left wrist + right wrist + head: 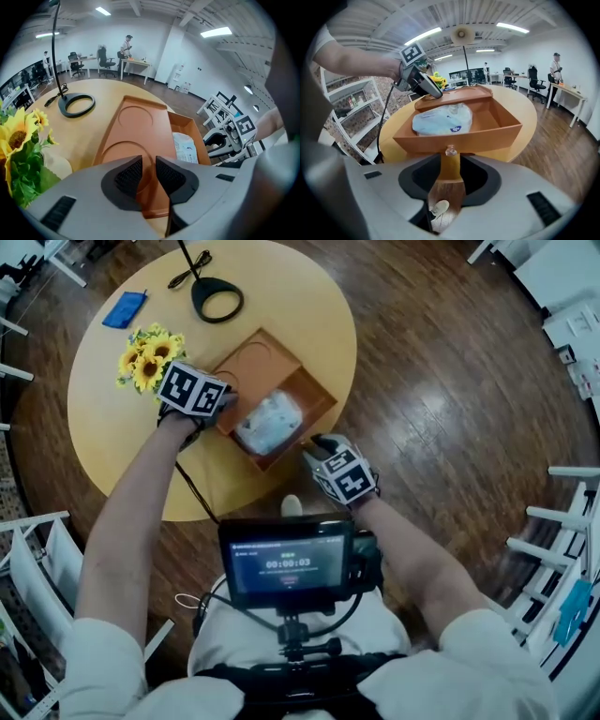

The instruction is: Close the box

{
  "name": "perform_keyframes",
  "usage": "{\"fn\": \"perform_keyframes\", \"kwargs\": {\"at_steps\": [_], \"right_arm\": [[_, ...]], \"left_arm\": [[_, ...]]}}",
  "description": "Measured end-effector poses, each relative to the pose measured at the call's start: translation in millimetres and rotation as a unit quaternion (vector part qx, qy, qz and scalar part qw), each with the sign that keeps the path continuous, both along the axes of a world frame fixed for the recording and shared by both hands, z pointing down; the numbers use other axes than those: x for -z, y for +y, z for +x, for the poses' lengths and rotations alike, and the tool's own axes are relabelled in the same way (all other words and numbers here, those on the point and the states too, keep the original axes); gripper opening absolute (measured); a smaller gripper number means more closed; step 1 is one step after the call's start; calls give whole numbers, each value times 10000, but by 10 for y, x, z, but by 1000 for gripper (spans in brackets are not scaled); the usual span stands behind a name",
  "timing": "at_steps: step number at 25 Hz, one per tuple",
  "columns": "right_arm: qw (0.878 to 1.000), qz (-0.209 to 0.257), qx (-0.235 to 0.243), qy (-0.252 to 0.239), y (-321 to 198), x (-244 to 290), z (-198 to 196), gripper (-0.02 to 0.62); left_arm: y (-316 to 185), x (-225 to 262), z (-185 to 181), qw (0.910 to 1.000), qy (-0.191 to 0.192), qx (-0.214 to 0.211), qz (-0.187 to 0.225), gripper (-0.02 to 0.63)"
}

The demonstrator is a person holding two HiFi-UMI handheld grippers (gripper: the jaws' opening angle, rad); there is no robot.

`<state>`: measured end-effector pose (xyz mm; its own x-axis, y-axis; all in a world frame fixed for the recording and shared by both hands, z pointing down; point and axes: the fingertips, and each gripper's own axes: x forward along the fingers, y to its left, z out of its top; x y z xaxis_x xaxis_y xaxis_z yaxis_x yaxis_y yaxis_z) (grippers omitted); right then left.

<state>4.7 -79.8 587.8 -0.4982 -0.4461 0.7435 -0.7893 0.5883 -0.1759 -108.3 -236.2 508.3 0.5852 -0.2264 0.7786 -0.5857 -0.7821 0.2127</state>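
Observation:
An orange box (316,393) stands on the round yellow table (112,427) with a white-and-blue packet (270,423) inside. Its lid (258,357) is swung open to the far left. My left gripper (222,402) is at the lid's left edge. In the left gripper view the lid (136,131) runs under my left gripper (148,176), whose jaws are narrowly apart with nothing clamped. My right gripper (320,442) is at the box's near right side and is open. In its own view my right gripper (451,173) points at a small clear knob (450,150) on the front wall (487,136).
Sunflowers (148,357) stand just left of the left gripper. A black ring-shaped lamp base (217,299) with a cable and a blue object (124,309) lie at the table's far side. A screen (286,563) sits at my chest. White racks (37,559) stand around the table.

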Motion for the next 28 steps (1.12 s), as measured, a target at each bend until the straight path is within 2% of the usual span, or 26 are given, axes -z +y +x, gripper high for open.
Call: {"fn": "perform_keyframes", "kwargs": {"at_steps": [4, 8, 18, 28], "right_arm": [[9999, 48, -61, 65, -51, -42, -29, 87], [9999, 55, -35, 118, -50, -35, -53, 83], [10000, 68, 34, -28, -317, 42, -174, 75], [9997, 143, 192, -11, -865, 74, -542, 74]], "left_arm": [[-21, 0, -5, 9999, 82, -33, -142, 64], [-10, 2, -32, 9998, 127, -40, -145, 26], [64, 56, 66, 9991, 75, -393, -142, 25], [52, 45, 88, 9991, 133, -371, -174, 26]]}}
